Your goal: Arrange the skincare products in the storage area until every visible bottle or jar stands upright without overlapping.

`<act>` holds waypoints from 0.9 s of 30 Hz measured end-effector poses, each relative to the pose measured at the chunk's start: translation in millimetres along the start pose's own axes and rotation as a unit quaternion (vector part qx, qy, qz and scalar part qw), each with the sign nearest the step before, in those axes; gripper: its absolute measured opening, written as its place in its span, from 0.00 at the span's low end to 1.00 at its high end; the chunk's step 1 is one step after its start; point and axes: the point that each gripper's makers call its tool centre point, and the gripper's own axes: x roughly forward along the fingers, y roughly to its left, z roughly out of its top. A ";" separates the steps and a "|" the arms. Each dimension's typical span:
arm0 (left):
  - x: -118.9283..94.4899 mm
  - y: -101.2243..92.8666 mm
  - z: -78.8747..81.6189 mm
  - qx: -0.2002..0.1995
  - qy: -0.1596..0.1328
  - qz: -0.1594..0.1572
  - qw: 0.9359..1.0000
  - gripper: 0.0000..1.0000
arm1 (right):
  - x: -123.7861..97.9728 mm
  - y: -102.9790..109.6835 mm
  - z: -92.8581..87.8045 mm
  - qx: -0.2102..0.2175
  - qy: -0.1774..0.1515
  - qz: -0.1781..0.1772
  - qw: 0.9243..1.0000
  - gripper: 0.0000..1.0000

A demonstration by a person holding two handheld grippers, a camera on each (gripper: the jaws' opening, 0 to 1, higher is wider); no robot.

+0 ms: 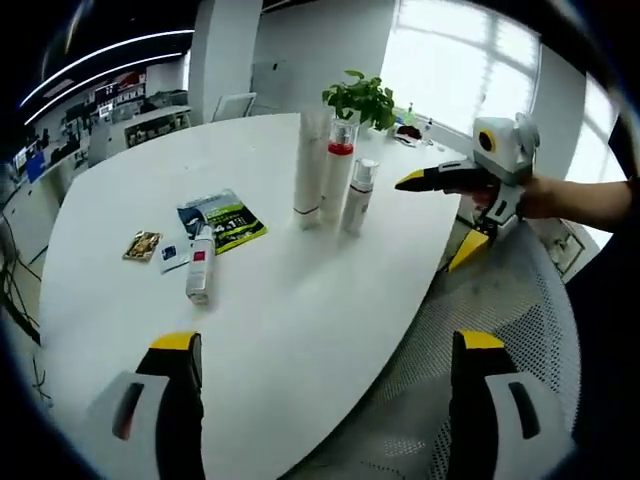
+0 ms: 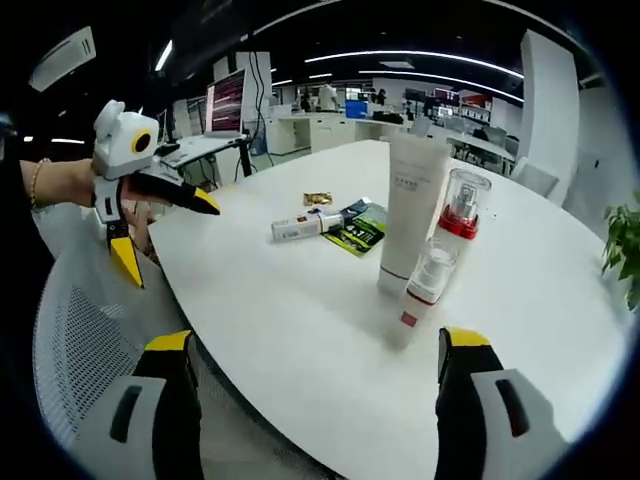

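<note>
Three products stand close together on the white table (image 1: 280, 320): a tall white tube (image 1: 310, 165), a bottle with a red band and clear cap (image 1: 338, 170), and a small white spray bottle (image 1: 358, 195). A white bottle with a red label (image 1: 200, 265) lies on its side to their left. My left gripper (image 1: 328, 345) is open above the near table edge. My right gripper (image 1: 440, 215) is open beside the trio, off the table edge. In the right gripper view I see the tube (image 2: 412, 205), banded bottle (image 2: 462, 215), spray bottle (image 2: 425, 290), lying bottle (image 2: 305, 226), my right gripper (image 2: 316, 340) and my left gripper (image 2: 165, 232).
A green and blue packet (image 1: 222, 220), a gold sachet (image 1: 142, 244) and a small white sachet (image 1: 173, 255) lie flat near the fallen bottle. A potted plant (image 1: 362, 98) stands at the table's far edge. A grey mesh chair (image 1: 500, 300) sits below the table edge.
</note>
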 end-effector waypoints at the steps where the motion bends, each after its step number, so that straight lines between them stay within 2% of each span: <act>1: -3.4 1.7 -2.2 -0.004 -0.002 0.004 1.000 0.99 | -1.2 0.2 1.6 0.003 -0.002 -0.001 1.000 0.99; 9: -19.6 9.7 -12.8 -0.027 -0.010 0.026 0.999 0.99 | -6.0 7.1 11.0 0.012 -0.015 -0.005 1.000 0.99; 14: -23.2 17.6 -24.7 -0.043 -0.002 0.037 0.998 0.98 | -1.4 8.0 6.6 0.005 -0.010 -0.009 1.000 0.99; 18: -25.7 23.6 -22.2 -0.037 -0.004 0.043 0.998 0.98 | -1.0 8.5 4.7 -0.003 -0.005 -0.009 1.000 0.98; 27: -23.1 32.2 -28.0 -0.032 0.014 0.049 0.998 0.98 | 0.3 4.9 0.7 -0.003 -0.003 -0.017 1.000 0.98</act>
